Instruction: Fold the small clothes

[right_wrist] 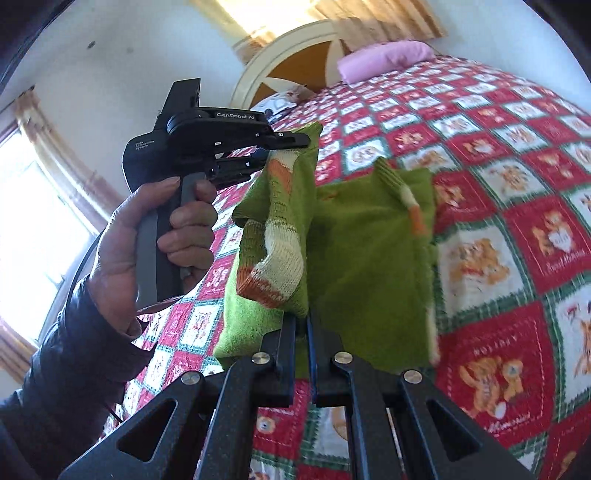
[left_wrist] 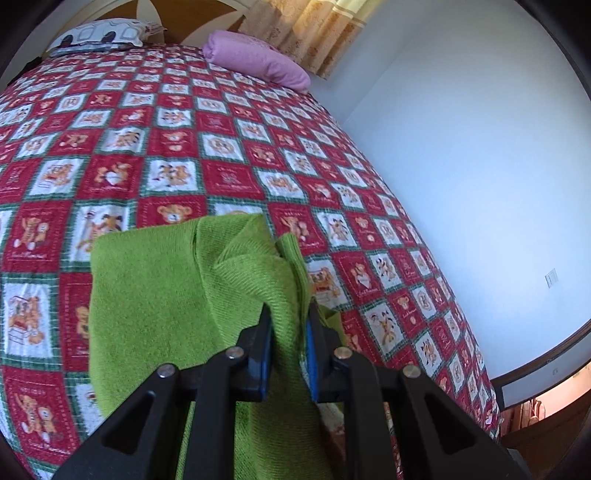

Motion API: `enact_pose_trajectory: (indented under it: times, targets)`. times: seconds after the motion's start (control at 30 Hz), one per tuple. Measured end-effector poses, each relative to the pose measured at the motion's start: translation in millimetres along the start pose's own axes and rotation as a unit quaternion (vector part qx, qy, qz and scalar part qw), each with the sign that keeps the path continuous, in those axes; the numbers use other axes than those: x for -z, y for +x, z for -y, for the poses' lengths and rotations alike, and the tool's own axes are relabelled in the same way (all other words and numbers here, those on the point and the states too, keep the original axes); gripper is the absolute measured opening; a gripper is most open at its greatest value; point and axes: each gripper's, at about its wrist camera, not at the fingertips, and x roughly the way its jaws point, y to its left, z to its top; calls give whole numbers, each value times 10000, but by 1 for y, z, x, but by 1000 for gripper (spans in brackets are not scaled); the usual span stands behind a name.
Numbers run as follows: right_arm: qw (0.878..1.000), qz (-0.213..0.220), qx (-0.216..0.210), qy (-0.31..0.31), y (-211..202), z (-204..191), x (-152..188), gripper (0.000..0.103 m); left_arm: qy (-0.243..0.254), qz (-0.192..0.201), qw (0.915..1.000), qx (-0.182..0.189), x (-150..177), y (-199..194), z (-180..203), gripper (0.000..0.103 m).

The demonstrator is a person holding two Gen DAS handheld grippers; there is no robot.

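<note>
A small green knitted sweater (left_wrist: 177, 295) with orange and cream cuffs is held up above the bed. My left gripper (left_wrist: 289, 314) is shut on a bunched fold of it. In the right wrist view the sweater (right_wrist: 362, 258) hangs between both grippers, a striped sleeve (right_wrist: 280, 254) draped in front. My right gripper (right_wrist: 302, 325) is shut on the sweater's lower edge. The left gripper (right_wrist: 291, 142) shows there too, held in a hand, shut on the sweater's top corner.
The bed carries a red, white and green teddy-bear quilt (left_wrist: 221, 140). A pink pillow (left_wrist: 258, 59) and a patterned pillow (left_wrist: 99, 35) lie at the headboard. A white wall (left_wrist: 480, 147) runs along the bed's right side. A window (right_wrist: 33, 229) is at left.
</note>
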Motion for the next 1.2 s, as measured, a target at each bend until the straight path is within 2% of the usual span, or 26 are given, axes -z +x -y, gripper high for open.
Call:
enact_pose_trajectory:
  times: [0.33, 0.6, 0.67, 0.77, 0.83, 0.87, 0.9, 0.93, 0.97, 1.0, 1.2]
  targets:
    - [9975, -133, 190, 672, -6, 37, 16, 4, 200, -357, 9992, -44, 13, 48, 29, 16]
    - [9935, -162, 177, 1114, -17, 59, 31, 0, 409, -379, 9984, -89, 25, 64, 49, 16]
    - [9916, -194, 314, 1238, -17, 67, 36, 0, 517, -369, 9979, -117, 27, 67, 54, 16]
    - [9895, -96, 646, 1286, -29, 76, 42, 0, 782, -400, 9956, -311, 31, 76, 64, 25]
    - [9891, 69, 851, 1197, -44, 74, 40, 1, 723, -340, 9967, -174, 32, 69, 66, 25]
    - [9889, 129, 926, 1155, -49, 72, 37, 11, 697, -253, 9972, -90, 32, 62, 66, 29]
    - [9891, 211, 949, 1104, -54, 71, 32, 40, 739, -118, 9972, -21, 33, 50, 67, 42]
    - [9901, 274, 832, 1094, -57, 70, 25, 56, 829, 4, 9966, -15, 34, 41, 68, 59]
    - [9902, 331, 744, 1137, -58, 71, 19, 69, 978, 243, 9949, -100, 37, 25, 68, 66]
    - [9899, 400, 702, 1166, -58, 69, 11, 69, 1063, 435, 9931, -250, 41, 13, 66, 77]
    - [9963, 370, 512, 581, -19, 35, -41, 69, 983, 846, 9859, -1053, 74, -30, 21, 77]
